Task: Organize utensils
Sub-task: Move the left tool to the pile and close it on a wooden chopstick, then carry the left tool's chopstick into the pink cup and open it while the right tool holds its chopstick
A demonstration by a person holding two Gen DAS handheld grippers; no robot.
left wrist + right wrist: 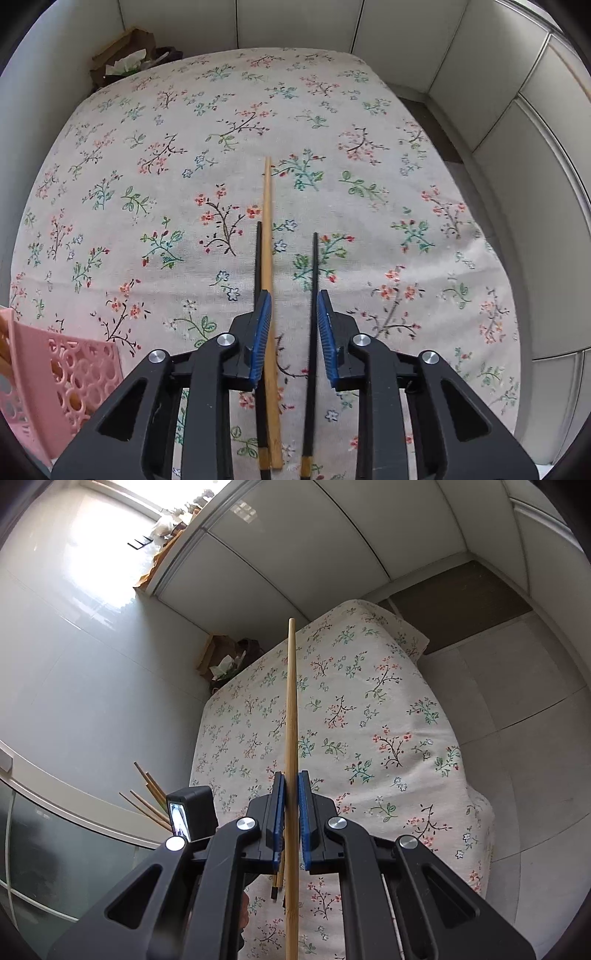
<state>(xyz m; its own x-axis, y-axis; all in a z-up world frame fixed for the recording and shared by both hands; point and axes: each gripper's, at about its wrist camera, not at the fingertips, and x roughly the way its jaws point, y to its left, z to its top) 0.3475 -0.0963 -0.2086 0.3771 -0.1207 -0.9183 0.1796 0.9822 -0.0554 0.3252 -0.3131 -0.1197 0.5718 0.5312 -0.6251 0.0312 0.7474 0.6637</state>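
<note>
In the left wrist view a wooden chopstick (pixel 267 258) and two black chopsticks, one on the left (pixel 258 258) and one on the right (pixel 314 266), lie lengthwise on the floral cloth (pixel 369 184). My left gripper (pixel 291 314) is open just above them, its jaws astride the wooden chopstick and the right black one. A pink perforated basket (pixel 66 376) stands at the lower left. In the right wrist view my right gripper (pixel 291 794) is shut on a wooden chopstick (pixel 291 709), held above the cloth. Several wooden chopsticks (pixel 147 797) stick up at the left.
The cloth-covered table (pixel 369 738) stands in a corner of white tiled walls. A brown paper bag with tissue (pixel 125 55) sits at its far left corner, also in the right wrist view (pixel 225 661). Floor tiles lie to the right (pixel 517 720).
</note>
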